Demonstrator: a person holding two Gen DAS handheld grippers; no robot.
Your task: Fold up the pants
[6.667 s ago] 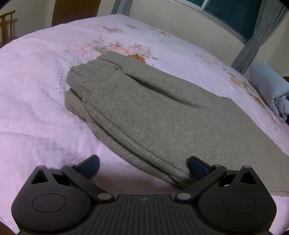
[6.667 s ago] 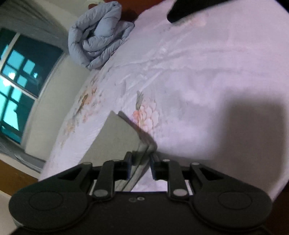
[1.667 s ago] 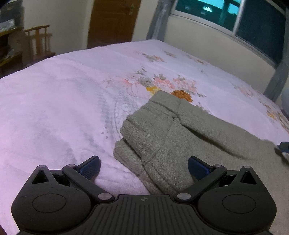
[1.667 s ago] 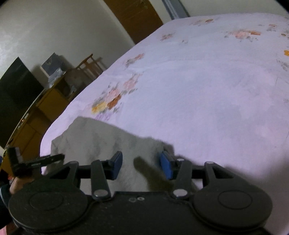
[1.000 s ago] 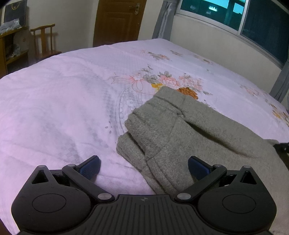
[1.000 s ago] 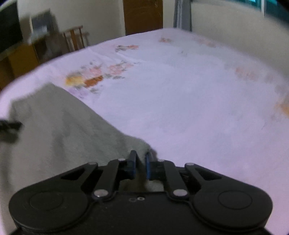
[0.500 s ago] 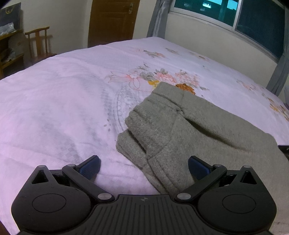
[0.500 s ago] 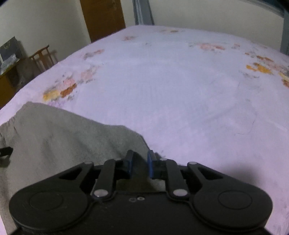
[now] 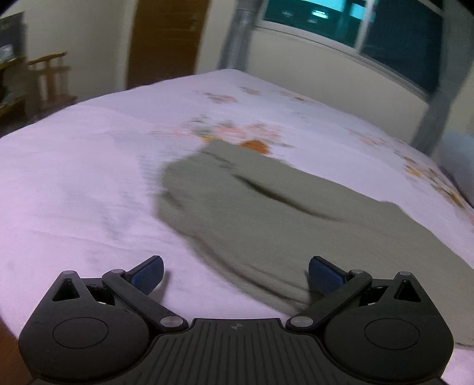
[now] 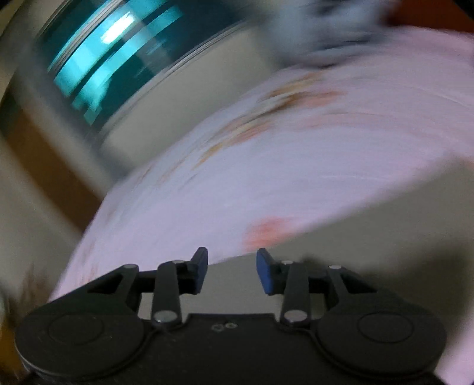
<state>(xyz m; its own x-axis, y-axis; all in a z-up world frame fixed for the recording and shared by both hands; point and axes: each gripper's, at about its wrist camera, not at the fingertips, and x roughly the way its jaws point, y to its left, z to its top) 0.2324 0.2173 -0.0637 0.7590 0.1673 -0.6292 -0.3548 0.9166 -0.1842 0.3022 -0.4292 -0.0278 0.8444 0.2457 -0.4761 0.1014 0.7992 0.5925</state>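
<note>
The folded grey-green pants (image 9: 266,213) lie on the pink floral bedspread (image 9: 77,177), seen blurred in the left wrist view. My left gripper (image 9: 235,274) is wide open and empty, low over the bed at the near edge of the pants; its right finger (image 9: 324,277) is at the fabric. My right gripper (image 10: 232,268) is open with nothing between its fingers. It hovers over a grey-green patch of the pants (image 10: 385,237) at the lower right of its heavily blurred view.
A wooden door (image 9: 166,41), a chair (image 9: 50,77) and a window with grey curtains (image 9: 340,26) lie beyond the bed. A rolled blue quilt (image 9: 457,160) sits at the far right of the bed. The right wrist view shows the window (image 10: 112,53).
My right gripper has opened, let go of the pants edge, and swung fast toward the window. My left gripper has shifted slightly; the view is motion-blurred.
</note>
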